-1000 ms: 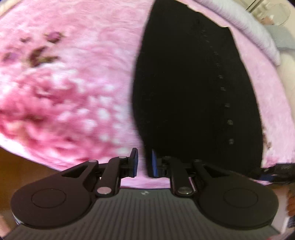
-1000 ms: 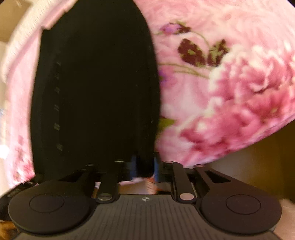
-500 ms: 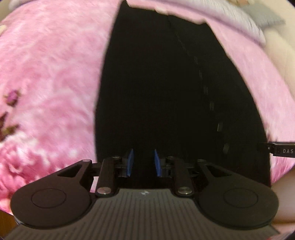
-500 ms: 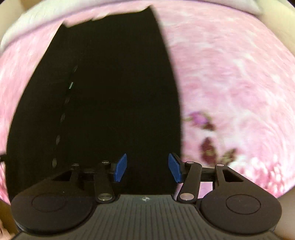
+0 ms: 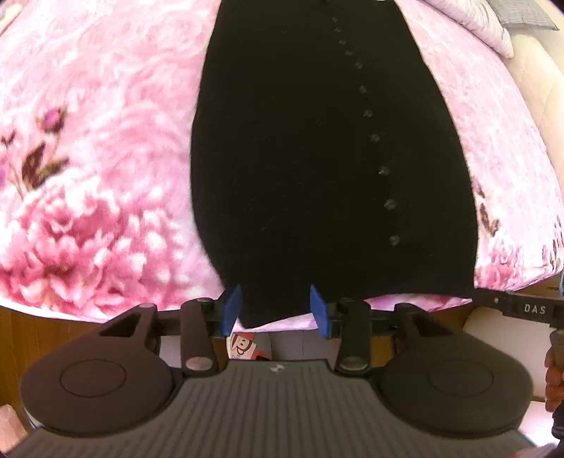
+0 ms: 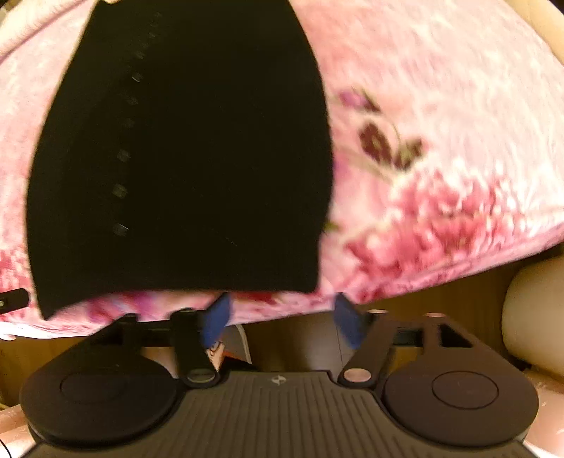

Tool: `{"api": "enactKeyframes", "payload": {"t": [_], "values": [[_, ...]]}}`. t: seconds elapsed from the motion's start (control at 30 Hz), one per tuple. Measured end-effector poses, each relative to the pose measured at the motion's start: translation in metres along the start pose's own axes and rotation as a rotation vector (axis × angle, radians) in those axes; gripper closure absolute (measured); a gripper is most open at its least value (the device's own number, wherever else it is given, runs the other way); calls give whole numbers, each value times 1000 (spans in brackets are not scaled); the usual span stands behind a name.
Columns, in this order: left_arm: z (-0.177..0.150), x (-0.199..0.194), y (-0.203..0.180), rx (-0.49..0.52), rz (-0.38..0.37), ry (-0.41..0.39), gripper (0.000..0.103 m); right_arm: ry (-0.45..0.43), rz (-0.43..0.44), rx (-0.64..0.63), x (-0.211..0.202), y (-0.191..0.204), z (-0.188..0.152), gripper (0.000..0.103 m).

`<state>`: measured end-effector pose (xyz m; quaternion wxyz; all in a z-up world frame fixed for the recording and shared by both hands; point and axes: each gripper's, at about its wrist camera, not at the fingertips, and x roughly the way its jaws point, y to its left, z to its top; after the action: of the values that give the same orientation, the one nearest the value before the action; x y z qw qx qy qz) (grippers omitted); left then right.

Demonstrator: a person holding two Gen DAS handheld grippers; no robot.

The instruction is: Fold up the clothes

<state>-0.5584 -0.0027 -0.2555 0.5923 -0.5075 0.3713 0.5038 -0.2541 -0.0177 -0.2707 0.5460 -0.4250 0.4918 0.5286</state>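
While both cameras look steeply down past their own fingers, the left gripper (image 5: pixel 275 310) shows its blue pads (image 5: pixel 231 310) parted, having just been opening; the near hem corner of the black garment (image 5: pixel 328 158) appears between them, but the pads do not press on it, so it is released. The right gripper (image 6: pixel 282 317) stands wider still, its jaws likewise just opened, with nothing between the blue pads (image 6: pixel 347 322) except the blanket's edge and the brown floor (image 6: pixel 303 338) below. Just beyond the fingertips, the garment lies flat as a long, narrow folded panel on the pink floral blanket (image 5: pixel 98 169), its near hem close to the blanket's front edge. A row of small buttons (image 5: pixel 384 171) runs lengthwise up the cloth, nearer its right side in the left view. At the right margin of the left view, part of the other gripper marked DAS (image 5: pixel 528 309) shows. Farthest off, at the blanket's far side, lies a pale pillow (image 5: pixel 472 21)
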Motion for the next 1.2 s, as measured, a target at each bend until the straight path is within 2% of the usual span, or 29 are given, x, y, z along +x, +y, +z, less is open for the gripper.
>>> {"api": "enactKeyframes", "payload": {"t": [0.07, 0.1, 0.23, 0.37, 0.5, 0.8, 1.2], "values": [[0, -13, -13, 12, 29, -17, 58, 3, 3, -29, -5, 8, 5, 22], [-1, -20, -19, 15, 44, -28, 55, 15, 3, -40, -6, 12, 6, 14], [-19, -53, -48, 16, 87, -69, 48, 13, 46, -55, -35, 11, -5, 14], [-52, -91, -80, 30, 131, -116, 38, -43, 58, -83, -74, 3, -22, 14], [-77, -116, -102, 51, 126, -168, 36, -107, 57, -110, -117, -13, -45, 14], [-129, -170, -140, 73, 160, -297, 28, -212, 77, -141, -179, -38, -85, 14], [-176, -204, -161, 64, 193, -361, 27, -240, 93, -156, -211, -50, -122, 14]]}}
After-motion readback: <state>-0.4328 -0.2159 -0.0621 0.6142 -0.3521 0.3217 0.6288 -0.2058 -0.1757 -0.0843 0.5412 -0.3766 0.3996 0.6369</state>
